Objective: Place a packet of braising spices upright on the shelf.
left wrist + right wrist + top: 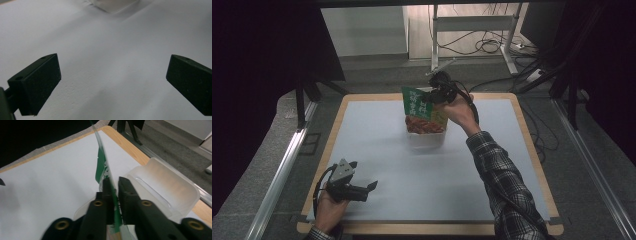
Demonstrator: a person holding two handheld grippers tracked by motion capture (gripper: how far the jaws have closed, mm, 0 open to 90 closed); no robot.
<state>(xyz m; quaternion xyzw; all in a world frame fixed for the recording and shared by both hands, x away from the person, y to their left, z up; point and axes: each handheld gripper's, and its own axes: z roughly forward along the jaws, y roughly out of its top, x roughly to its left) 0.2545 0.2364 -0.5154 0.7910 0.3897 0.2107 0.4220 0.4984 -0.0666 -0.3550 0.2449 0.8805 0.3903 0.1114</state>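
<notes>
Green film lid (101, 167) of the clear tray (172, 187), pinched in my right gripper (115, 185); left gripper (113, 82) spread, idle; next, I judge, a steady upward peel.

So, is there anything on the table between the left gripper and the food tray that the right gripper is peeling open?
Nothing visible: only bare white table surface lies between the open left gripper and the food tray, whose film lid the right gripper pinches.

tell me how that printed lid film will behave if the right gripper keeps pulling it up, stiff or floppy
Probably floppy: the printed film looks sheet-thin edge-on between the right gripper jaws. The clear plastic tray seems light, and nothing holds it down since the left gripper sits open and away, so it may lift or tip.
</notes>
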